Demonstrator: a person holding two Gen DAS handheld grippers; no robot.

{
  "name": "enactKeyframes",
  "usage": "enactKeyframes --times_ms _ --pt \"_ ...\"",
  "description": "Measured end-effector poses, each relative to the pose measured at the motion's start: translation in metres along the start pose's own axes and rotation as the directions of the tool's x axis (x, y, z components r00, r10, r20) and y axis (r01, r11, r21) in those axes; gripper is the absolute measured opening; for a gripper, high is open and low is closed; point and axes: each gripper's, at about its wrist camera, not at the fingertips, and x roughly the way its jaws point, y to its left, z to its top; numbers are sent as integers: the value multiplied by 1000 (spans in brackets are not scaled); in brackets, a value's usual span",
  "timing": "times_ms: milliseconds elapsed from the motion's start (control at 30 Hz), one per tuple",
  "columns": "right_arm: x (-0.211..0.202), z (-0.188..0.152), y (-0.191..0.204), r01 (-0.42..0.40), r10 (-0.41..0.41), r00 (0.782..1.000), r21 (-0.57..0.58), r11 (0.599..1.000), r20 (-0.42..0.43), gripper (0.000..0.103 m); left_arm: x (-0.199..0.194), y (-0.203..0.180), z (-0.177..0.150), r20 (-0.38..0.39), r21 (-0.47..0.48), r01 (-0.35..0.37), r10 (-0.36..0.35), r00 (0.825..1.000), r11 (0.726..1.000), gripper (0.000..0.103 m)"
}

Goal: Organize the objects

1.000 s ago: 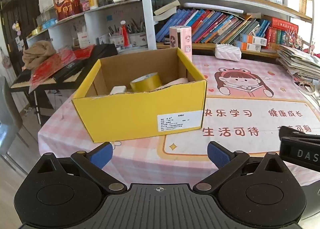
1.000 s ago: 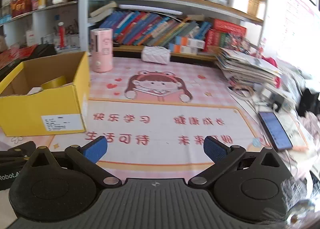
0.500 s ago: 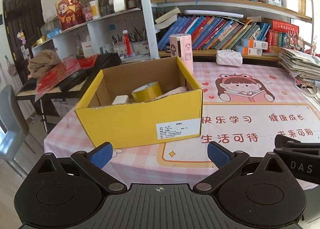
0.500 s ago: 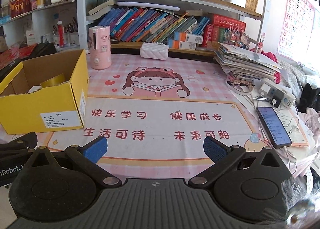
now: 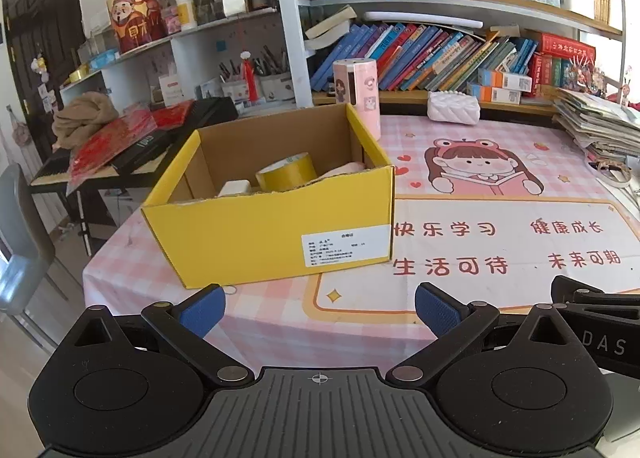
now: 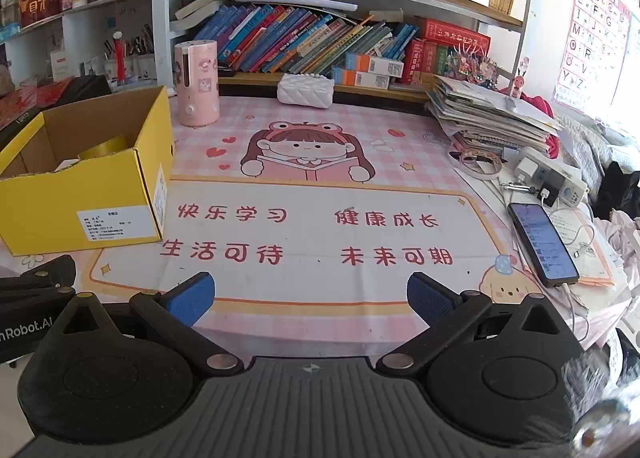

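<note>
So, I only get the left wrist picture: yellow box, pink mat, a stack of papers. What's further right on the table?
Observer: A smartphone lies near the right edge of the table, its screen lit.
Operator: Anything next to it?
Observer: A white power strip sits just behind it.
Operator: And the other tool, is it carrying something?
Observer: No. The right tool is open and holds nothing.
</note>
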Motion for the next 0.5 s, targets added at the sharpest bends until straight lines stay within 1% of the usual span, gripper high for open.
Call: enactKeyframes --times_ms 500 --pt "-1 0 0 4 -4 1000 -2 1000 0 103 1 1 -2 -19 -11 -1 1 1000 1000 102"
